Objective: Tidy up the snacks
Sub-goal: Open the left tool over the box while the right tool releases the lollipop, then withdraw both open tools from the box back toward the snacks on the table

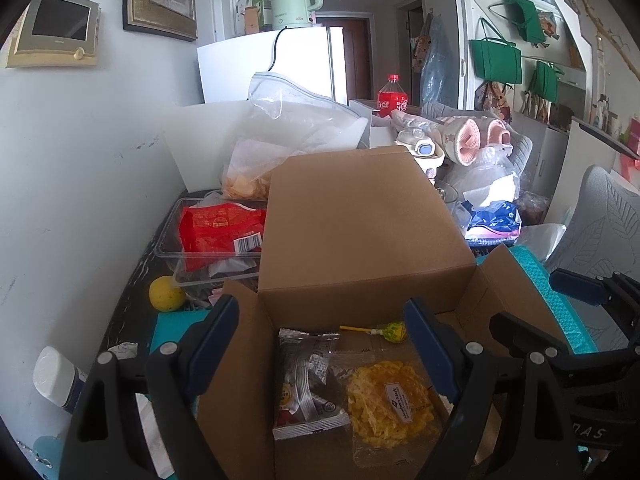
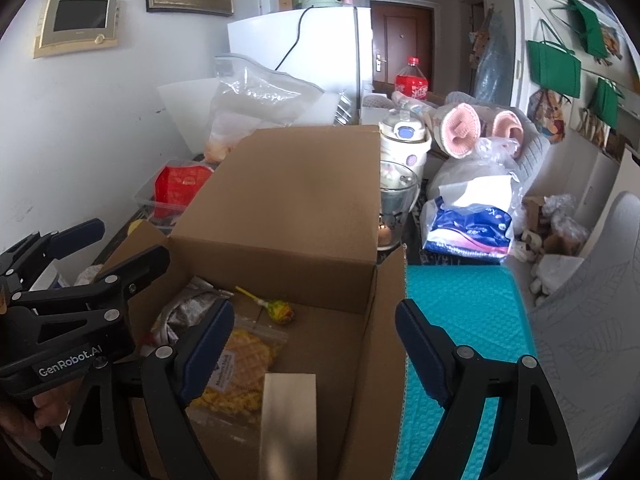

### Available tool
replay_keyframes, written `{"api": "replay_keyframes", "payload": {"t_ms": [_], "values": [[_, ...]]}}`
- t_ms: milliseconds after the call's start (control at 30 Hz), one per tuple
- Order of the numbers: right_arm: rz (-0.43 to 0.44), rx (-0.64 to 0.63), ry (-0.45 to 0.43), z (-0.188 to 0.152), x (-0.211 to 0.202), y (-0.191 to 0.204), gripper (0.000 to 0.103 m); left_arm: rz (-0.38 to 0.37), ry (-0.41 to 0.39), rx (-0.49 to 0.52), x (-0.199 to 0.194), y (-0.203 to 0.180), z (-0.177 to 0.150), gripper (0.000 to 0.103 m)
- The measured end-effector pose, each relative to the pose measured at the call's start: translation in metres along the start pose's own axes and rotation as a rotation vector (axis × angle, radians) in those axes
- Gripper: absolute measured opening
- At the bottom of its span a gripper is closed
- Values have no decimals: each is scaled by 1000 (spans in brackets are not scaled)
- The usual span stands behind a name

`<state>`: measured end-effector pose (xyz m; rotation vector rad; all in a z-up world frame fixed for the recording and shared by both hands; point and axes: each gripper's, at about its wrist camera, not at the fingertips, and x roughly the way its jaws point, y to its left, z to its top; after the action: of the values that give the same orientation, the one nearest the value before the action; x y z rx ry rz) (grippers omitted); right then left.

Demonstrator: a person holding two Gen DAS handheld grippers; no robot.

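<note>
An open cardboard box (image 1: 360,220) sits on a cluttered tabletop (image 2: 460,300), holding a silver snack packet (image 1: 306,380), a clear bag of yellow crisps (image 1: 390,400) and a lollipop (image 1: 394,331). The left hand-held gripper (image 1: 320,360) hovers released over the box with nothing between its jaws. The right hand-held gripper (image 2: 316,348) is likewise spread and empty, straddling the box's right wall. Only the right wrist view shows a metallic strip (image 2: 288,420) inside; only the left shows a yellow ball (image 1: 166,294) beside a clear tray (image 1: 176,256) of red packets (image 1: 216,232).
</note>
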<state>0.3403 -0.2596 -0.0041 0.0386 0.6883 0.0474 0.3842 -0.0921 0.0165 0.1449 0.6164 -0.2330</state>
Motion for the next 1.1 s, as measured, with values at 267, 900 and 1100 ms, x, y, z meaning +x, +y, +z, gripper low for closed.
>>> {"api": "replay_keyframes", "payload": {"t_ms": [267, 900, 1100], "values": [[-13, 0, -60, 4, -40, 3, 84, 12, -66, 21, -46, -5, 9, 85], [-39, -43, -260, 1, -175, 28, 86, 28, -259, 62, -185, -8, 9, 85], [-43, -55, -306, -13, -212, 36, 87, 28, -300, 71, -222, -5, -7, 85]]}}
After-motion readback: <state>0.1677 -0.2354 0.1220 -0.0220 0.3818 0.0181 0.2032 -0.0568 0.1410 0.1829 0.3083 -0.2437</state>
